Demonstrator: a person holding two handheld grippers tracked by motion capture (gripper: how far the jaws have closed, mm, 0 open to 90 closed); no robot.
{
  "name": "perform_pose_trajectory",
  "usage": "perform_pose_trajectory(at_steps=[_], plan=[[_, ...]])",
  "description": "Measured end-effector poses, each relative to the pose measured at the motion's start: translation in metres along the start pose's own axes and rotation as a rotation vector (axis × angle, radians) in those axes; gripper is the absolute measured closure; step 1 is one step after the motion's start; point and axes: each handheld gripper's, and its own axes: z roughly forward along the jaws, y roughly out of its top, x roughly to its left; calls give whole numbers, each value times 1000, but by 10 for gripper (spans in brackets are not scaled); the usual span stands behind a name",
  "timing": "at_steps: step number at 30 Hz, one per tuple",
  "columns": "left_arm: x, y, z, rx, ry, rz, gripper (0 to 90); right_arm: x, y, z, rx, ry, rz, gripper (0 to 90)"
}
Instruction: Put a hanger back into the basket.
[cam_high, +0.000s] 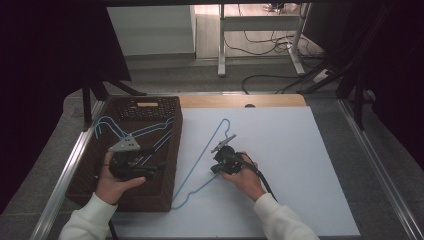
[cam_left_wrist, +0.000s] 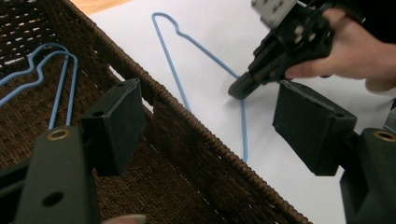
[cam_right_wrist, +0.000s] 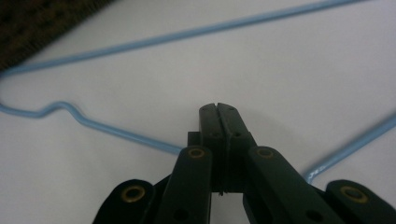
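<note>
White table sheet (cam_high: 280, 165) covers most of the desk, w/ a dark wicker basket (cam_high: 90, 175) on its left side. Basket holds several blue wire hangers (cam_high: 150, 129) lying flat. One more blue hanger (cam_high: 200, 157) lies on the sheet just beside the basket's right wall, hook toward the far edge. Left gripper (cam_high: 150, 169) hangs over the basket near that wall, jaws wide apart, nothing between them. Right gripper (cam_high: 216, 169) is down on the sheet at the hanger's lower arm; jaws pressed together, wire running in from both sides, so prob. clamped on it, though the contact itself is hidden.
</note>
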Motion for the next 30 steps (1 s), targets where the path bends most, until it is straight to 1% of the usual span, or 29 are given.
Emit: perform_pose_trajectory(at_steps=[1, 2, 3, 6, 8, 12, 16, 20, 23, 24, 26, 27, 29, 30], plan=[[1, 0, -1, -2, 0, -2, 247, 1, -1, 2, 20, -7, -4, 898], [1, 0, -1, -3, 0, -3, 247, 1, -2, 1, 18, -9, -5, 898], [2, 0, -1, -3, 2, -5, 247, 1, -3, 1, 20, -4, 6, 898], [2, -1, -1, 0, 3, -8, 247, -1, -7, -3, 43, 2, 21, 898], [1, -1, -1, -2, 2, -7, 247, -1, -12, -8, 53, -1, 18, 898], [1, 0, -1, 0, 3, -6, 247, -5, -31, -21, 67, -1, 30, 898], [1, -1, 0, 4, 3, -8, 247, -9, -52, -37, 93, -5, 34, 898], [0, 0, 1, 2, 2, -5, 246, -14, -71, -54, 120, -27, 47, 898], [0, 1, 1, 4, 2, -4, 246, -25, -83, -65, 134, -60, 71, 899], [0, 1, 2, 4, 2, -4, 246, -31, -86, -68, 140, -83, 76, 898], [0, 1, 2, 4, 2, -3, 246, -45, -90, -74, 145, -115, 104, 898], [0, 2, 2, 4, 2, -2, 246, -52, -91, -76, 147, -143, 117, 898], [0, 2, 2, 3, 1, -2, 246, -66, -91, -79, 153, -151, 154, 898], [0, 2, 2, 4, 2, -2, 246, -71, -90, -79, 151, -145, 170, 898]])
